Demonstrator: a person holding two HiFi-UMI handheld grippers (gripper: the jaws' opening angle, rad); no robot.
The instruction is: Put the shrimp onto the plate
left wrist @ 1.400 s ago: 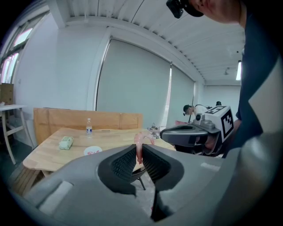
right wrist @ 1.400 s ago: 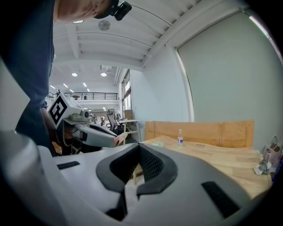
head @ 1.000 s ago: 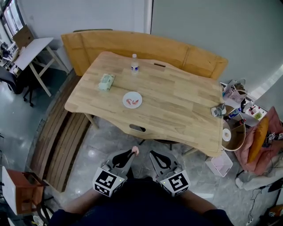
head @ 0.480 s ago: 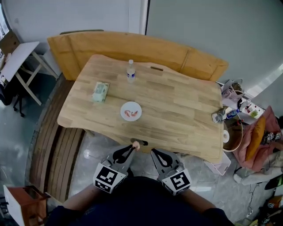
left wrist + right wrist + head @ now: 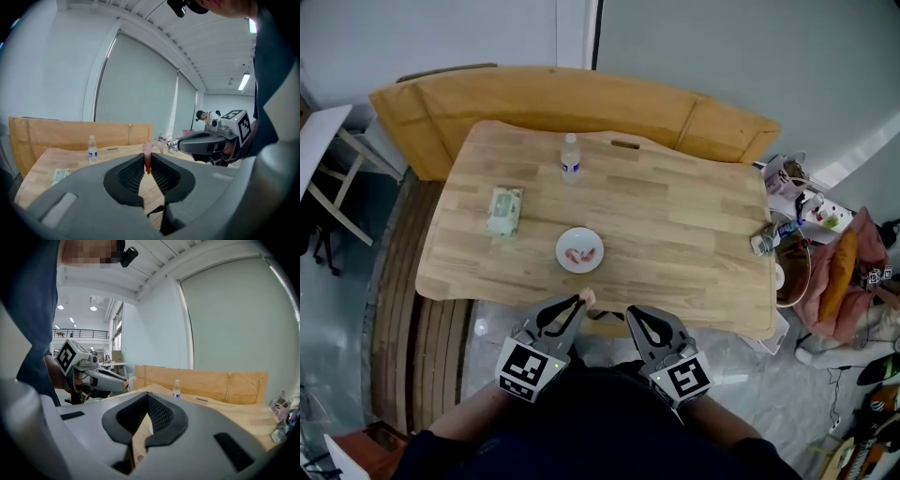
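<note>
A white plate [image 5: 563, 258] lies on the wooden table [image 5: 675, 225] near its front edge, with pink shrimp pieces [image 5: 579, 253] on it. My left gripper [image 5: 584, 302] hovers just off the table's front edge, below the plate, shut on a pink shrimp [image 5: 588, 296]. The left gripper view has that shrimp [image 5: 148, 158] pinched upright between the jaw tips. Beside it on the right, my right gripper [image 5: 630, 312] is shut with nothing in it; in its own view the jaws meet with no gap and hold nothing.
A water bottle [image 5: 570, 156] stands at the table's far side and a green tissue pack [image 5: 504, 209] lies to the left. A wooden bench [image 5: 581, 98] runs behind the table. Bags and clutter [image 5: 806, 253] crowd the floor on the right.
The table has come nearer and lower in the head view; both grippers have closed in on its front edge. The left gripper still holds the shrimp.
</note>
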